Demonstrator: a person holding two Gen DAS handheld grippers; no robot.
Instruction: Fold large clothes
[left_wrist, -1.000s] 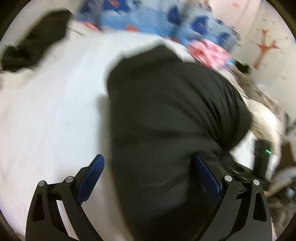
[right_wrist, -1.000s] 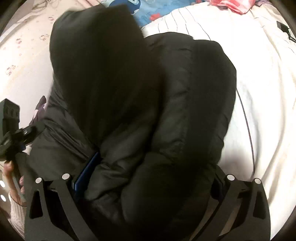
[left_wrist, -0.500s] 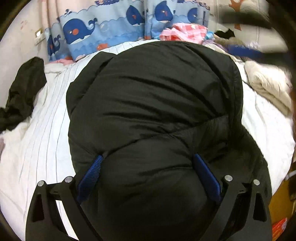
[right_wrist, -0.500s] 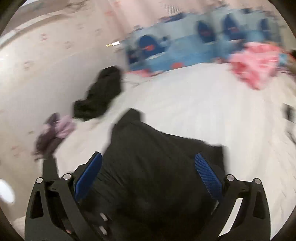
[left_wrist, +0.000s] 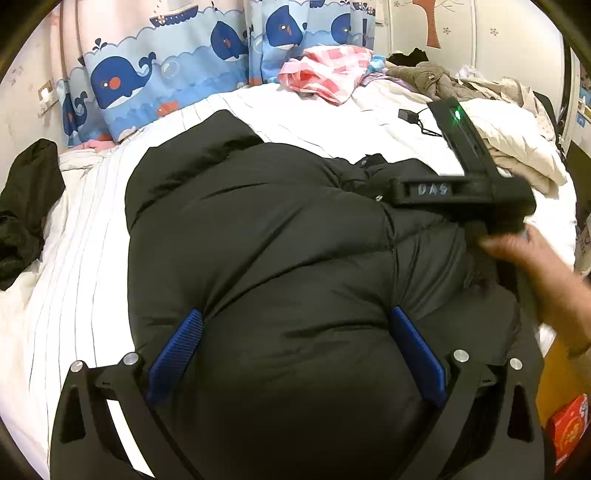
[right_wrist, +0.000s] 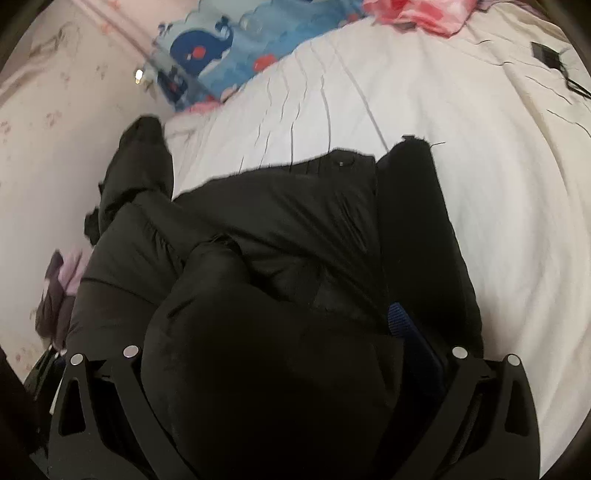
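Blk grippers (left_wrist: 295, 350); blue pads (left_wrist: 177, 350) (ribbed)

My view: jacket (left_wrist: 280, 258) black, quilted. Left gripper (left_wrist: 295, 354) black frame, blue ribbed pads (left_wrist: 177, 350). Right gripper (left_wrist: 476, 188) black, green light lit. Bed (left_wrist: 74, 288) white, thin dark stripes. Curtain (left_wrist: 155, 74) light blue, navy whales, red cheeks, boats. Cloth (left_wrist: 328, 74) pink-white check. Box (left_wrist: 569, 432) red. I see wall (right_wrist: 48, 110) pale pink, small prints.
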